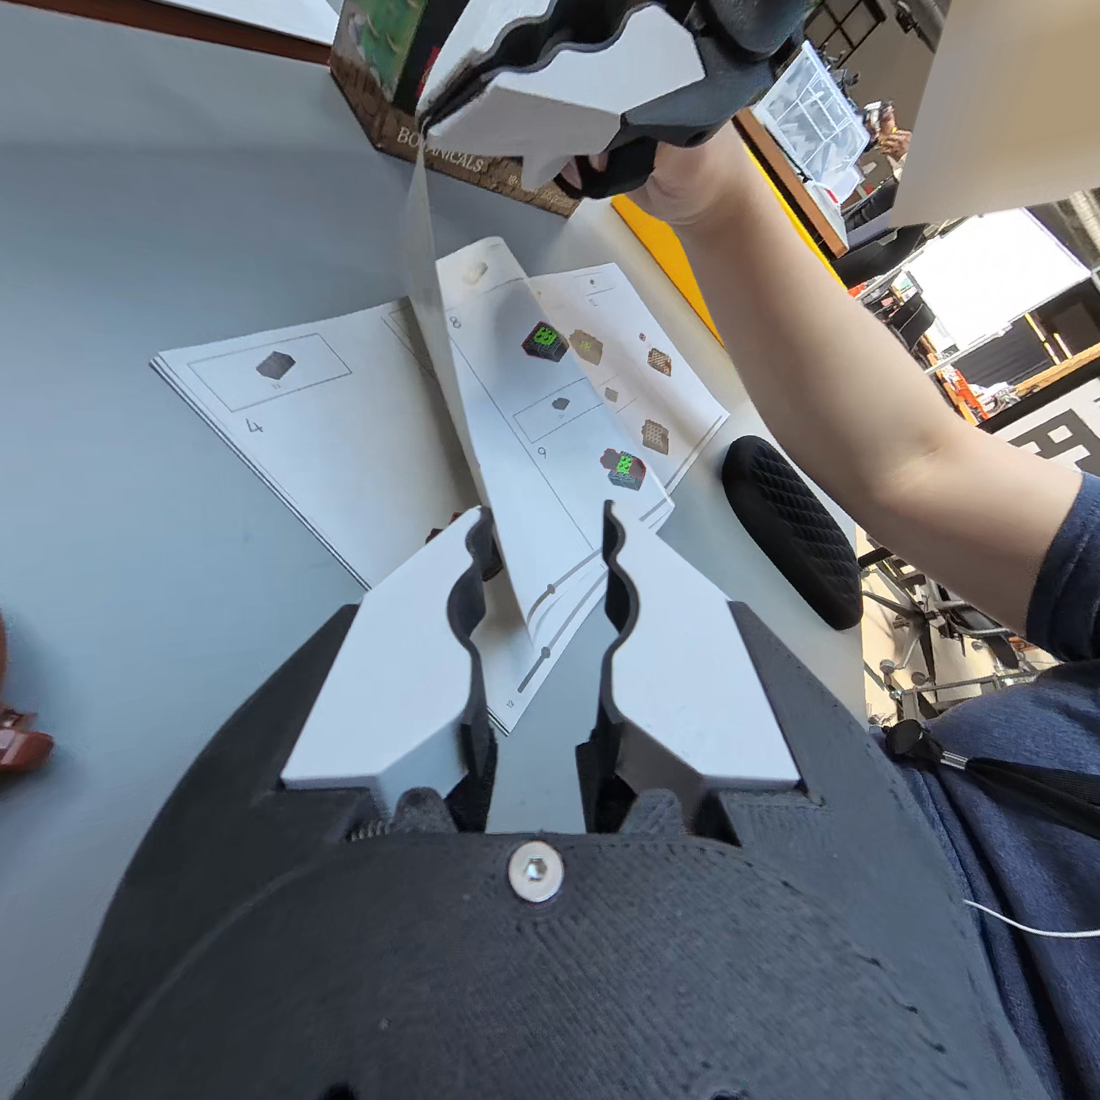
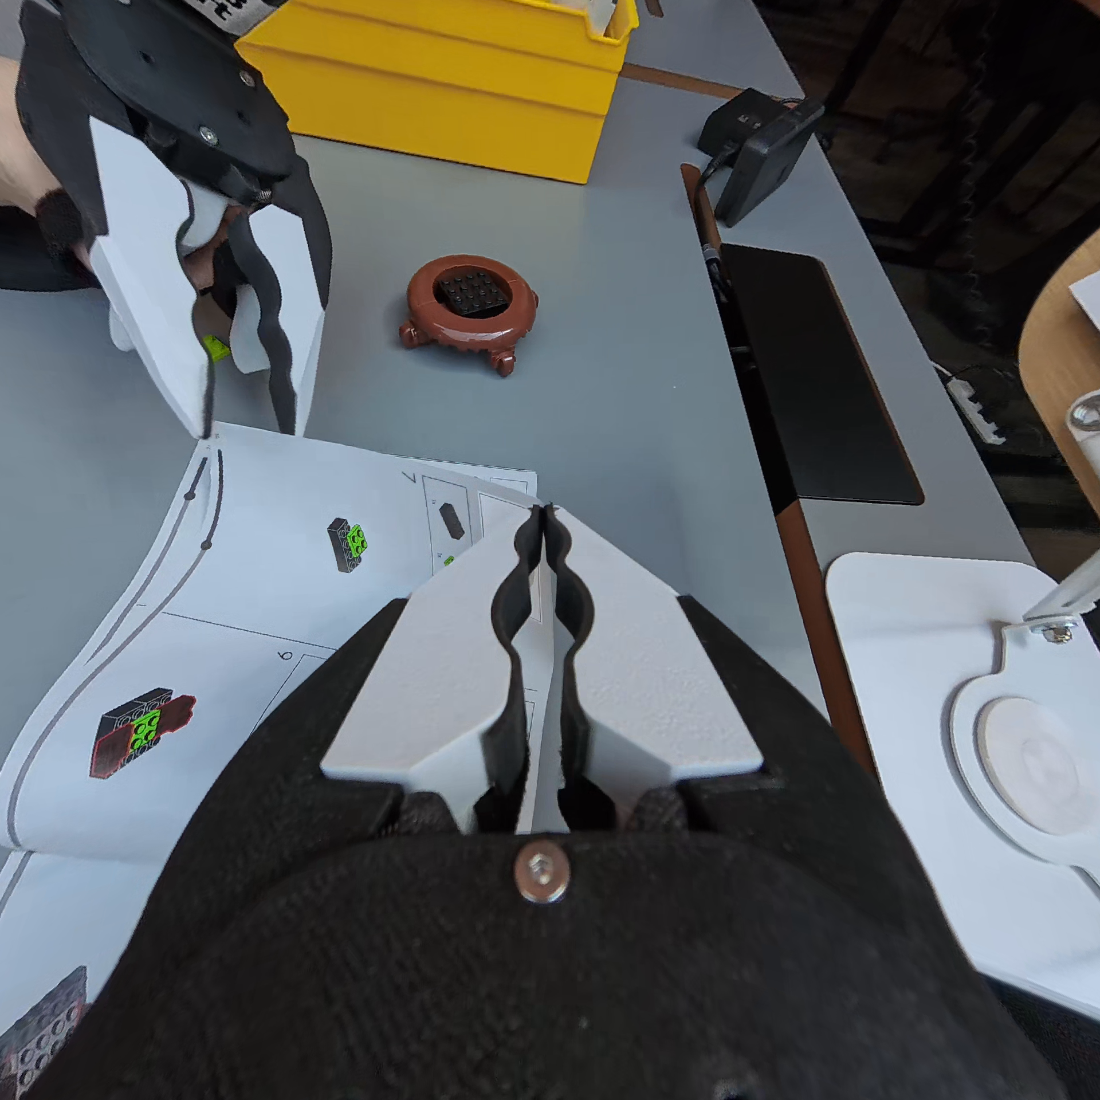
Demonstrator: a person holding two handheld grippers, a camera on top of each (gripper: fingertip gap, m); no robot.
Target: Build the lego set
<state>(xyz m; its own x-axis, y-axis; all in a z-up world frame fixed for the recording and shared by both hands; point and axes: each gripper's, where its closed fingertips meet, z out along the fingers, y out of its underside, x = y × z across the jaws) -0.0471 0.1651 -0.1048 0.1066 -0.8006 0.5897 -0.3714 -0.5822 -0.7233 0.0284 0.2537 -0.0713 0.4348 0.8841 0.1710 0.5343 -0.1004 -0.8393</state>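
Lying across the pale grey table (image 2: pixel 595 416), the white paper instruction booklet (image 1: pixel 333 440) spreads open under both grippers, its printed pages showing brick drawings. Only the right wrist view shows the yellow plastic bin (image 2: pixel 452 89) far ahead of the right gripper, and the round brown lego pot base (image 2: pixel 470 312) with a black studded plate in its middle, ahead between the two grippers. Only the left wrist view shows the dark printed lego box (image 1: pixel 416 137) behind the right gripper, and the person's bare forearm (image 1: pixel 833 381).

The right gripper (image 2: pixel 543 511) has its fingertips pressed together, pinching one thin page (image 1: pixel 452 381) of the booklet and holding it lifted off the rest. The left gripper (image 1: pixel 544 518) is spread apart, holding nothing; the lifted page's lower part lies between its fingers.
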